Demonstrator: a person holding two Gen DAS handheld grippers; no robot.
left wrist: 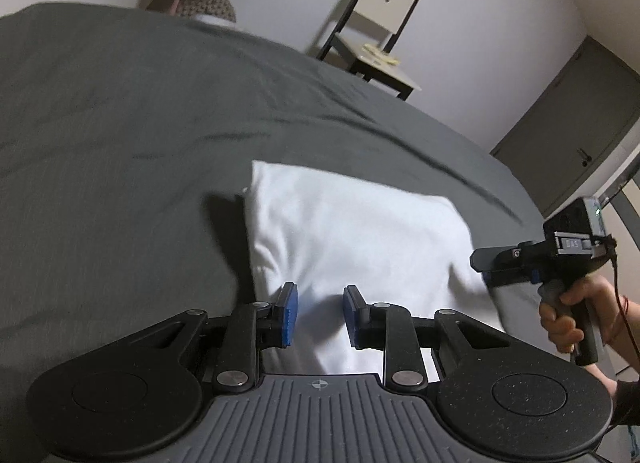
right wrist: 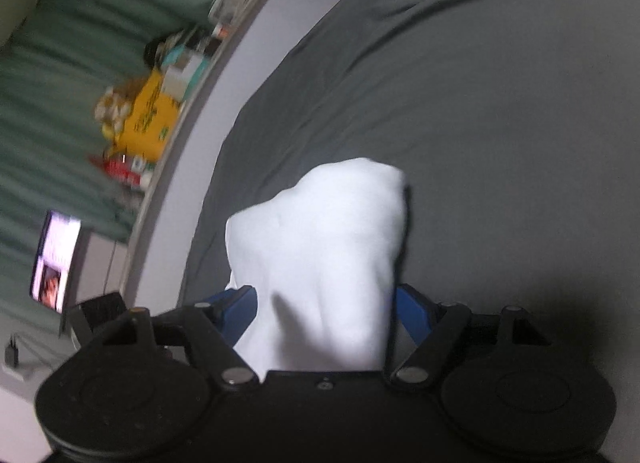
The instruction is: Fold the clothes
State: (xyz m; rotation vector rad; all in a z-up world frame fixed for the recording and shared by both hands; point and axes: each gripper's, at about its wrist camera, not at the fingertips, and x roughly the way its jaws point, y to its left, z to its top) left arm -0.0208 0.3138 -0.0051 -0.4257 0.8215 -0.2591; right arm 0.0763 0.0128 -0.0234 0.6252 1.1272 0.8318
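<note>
A white folded cloth (left wrist: 352, 231) lies on the grey bed cover (left wrist: 120, 143). My left gripper (left wrist: 320, 315) hovers over the cloth's near edge. Its blue pads (left wrist: 289, 313) stand a little apart and grip nothing. My right gripper (left wrist: 494, 269), held by a hand (left wrist: 568, 315), is turned on its side at the cloth's right corner. In the right wrist view the right gripper (right wrist: 324, 307) stands wide. The white cloth (right wrist: 336, 231) bulges up between its fingers and spills over their inner edges, so no pinch shows. The picture is blurred.
Grey bed cover (right wrist: 500, 123) stretches far beyond the cloth. A chair (left wrist: 380, 23) stands by the wall past the bed, and a grey door (left wrist: 568, 135) is at the right. A shelf with a yellow box (right wrist: 148, 119) and a lit screen (right wrist: 54, 259) line the other side.
</note>
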